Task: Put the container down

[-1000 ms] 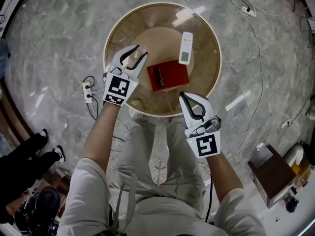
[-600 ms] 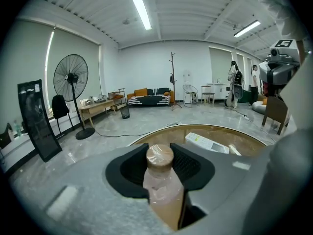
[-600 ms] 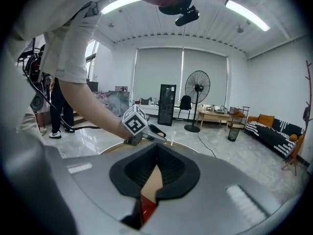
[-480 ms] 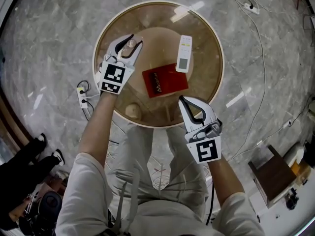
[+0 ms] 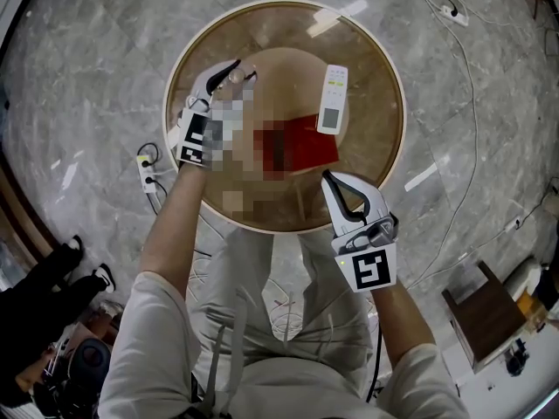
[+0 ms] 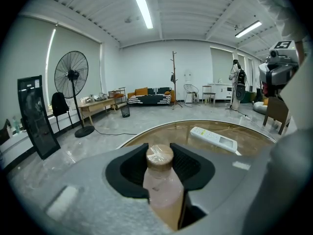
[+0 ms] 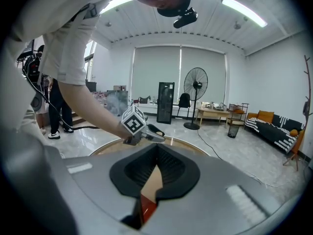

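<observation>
My left gripper (image 5: 244, 70) is shut on a small pinkish-tan bottle (image 5: 238, 77) over the left part of the round glass-topped table (image 5: 384, 68). In the left gripper view the bottle (image 6: 164, 190) lies along the jaws of the left gripper (image 6: 160, 153), its film-wrapped cap pointing away from me. A red book (image 5: 310, 147) and a white remote (image 5: 332, 99) lie on the table. My right gripper (image 5: 327, 176) hovers at the table's near edge, shut and empty. In the right gripper view, the right gripper (image 7: 156, 148) has its jaw tips touching, with the book showing below.
A power strip (image 5: 144, 168) and cables lie on the marble floor left of the table. A brown box (image 5: 485, 308) sits at lower right. Someone's feet (image 5: 74, 256) stand at lower left. A pedestal fan (image 6: 72, 89) stands beyond the table.
My left gripper has carried the bottle leftward, away from the red book and toward the table's left rim. The right gripper has hardly moved.
</observation>
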Available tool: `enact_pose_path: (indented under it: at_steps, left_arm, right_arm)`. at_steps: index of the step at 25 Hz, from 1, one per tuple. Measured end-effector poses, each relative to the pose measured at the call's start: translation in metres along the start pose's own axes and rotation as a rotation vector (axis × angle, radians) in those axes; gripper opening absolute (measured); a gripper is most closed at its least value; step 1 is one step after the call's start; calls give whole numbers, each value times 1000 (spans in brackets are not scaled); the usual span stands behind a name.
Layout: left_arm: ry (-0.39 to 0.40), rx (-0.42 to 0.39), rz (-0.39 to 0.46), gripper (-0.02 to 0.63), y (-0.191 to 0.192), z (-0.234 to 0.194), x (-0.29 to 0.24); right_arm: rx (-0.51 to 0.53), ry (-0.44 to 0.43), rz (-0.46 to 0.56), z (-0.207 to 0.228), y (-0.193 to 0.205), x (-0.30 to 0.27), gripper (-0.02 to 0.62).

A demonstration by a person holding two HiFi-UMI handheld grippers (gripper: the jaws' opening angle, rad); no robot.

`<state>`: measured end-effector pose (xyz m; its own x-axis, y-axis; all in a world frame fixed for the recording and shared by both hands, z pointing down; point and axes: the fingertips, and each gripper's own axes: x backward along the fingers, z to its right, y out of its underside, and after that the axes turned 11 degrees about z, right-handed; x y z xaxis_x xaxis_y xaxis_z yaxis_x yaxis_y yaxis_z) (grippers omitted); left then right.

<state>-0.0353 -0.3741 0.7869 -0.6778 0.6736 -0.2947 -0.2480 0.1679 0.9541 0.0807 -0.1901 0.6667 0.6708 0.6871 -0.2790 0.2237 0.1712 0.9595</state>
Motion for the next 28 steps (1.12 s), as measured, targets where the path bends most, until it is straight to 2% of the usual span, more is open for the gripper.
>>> enact_pose_path:
  at_steps: [13,22,23,26,28]
  left_arm:
    - [-25,46,85,147,0,-7,4]
    - [-15,46,90,153,-2,-6,4]
    - [-12,49,100,160,-4,-6,5]
    - [0,61,128,249,-16,-6,5]
    - [11,56,126,276,-19,-4,5]
  right_arm:
    - [-8,-1,2,8,15,-4,6]
    - [-2,-17,7,5,11,-9,6]
    - [2,-19,11,6,10,-9,6]
    - [7,-16,15,8,8,-10,6]
    - [11,-13,10,8,7,-10,6]
